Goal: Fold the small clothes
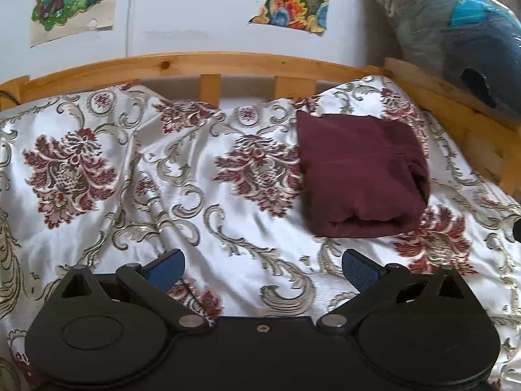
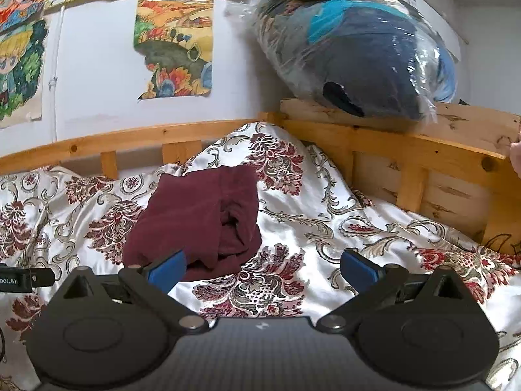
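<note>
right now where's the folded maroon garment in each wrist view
Left wrist: folded maroon garment lies right of centre on the floral bedspread, beyond the open left gripper.
Right wrist: folded maroon garment lies left of centre, just past the open right gripper.
Shared landmark: plastic-wrapped bundle on the wooden bed frame.

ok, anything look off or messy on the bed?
Little. The folded maroon garment lies on the rumpled floral satin bedspread, its right edge bunched with loose layers showing. Both tongs open and empty.
</note>
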A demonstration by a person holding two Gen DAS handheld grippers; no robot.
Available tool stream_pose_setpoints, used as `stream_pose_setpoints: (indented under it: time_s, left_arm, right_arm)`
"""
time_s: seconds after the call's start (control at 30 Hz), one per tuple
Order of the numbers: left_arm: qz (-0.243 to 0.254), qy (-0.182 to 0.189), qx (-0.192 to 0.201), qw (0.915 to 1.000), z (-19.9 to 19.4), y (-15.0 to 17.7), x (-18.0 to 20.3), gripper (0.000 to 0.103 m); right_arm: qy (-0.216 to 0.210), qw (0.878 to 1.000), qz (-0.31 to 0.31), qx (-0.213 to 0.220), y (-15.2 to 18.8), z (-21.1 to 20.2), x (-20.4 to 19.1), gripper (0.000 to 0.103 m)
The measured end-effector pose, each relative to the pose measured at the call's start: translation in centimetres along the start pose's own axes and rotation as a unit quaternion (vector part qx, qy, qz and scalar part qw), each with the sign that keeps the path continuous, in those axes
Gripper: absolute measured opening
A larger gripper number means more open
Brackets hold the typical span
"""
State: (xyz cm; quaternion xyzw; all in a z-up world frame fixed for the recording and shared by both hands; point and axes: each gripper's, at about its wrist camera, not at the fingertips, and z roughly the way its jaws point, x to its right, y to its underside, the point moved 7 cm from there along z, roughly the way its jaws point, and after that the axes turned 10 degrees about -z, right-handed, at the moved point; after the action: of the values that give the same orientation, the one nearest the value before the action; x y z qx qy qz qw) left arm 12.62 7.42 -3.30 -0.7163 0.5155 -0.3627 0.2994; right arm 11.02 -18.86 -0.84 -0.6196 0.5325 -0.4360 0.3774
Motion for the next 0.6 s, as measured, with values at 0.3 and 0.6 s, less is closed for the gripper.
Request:
stream_pose_setpoints:
  time_s: [0.3,0.6]
  left_arm:
    - [0.002,-0.006,0.000,1.0000,0.37,-0.04,-0.48,0.102]
    - [0.022,-0.001,0.010,0.9997,-0.16,0.07,0.14,0.102]
  right_arm:
    - [-0.014,1.000,-0.003,-0.009,0.02,0.82,-0.83,0.103]
    - [-0.015,1.000,-0.003,-0.006,-0.05,0.55,-0.74,0.103]
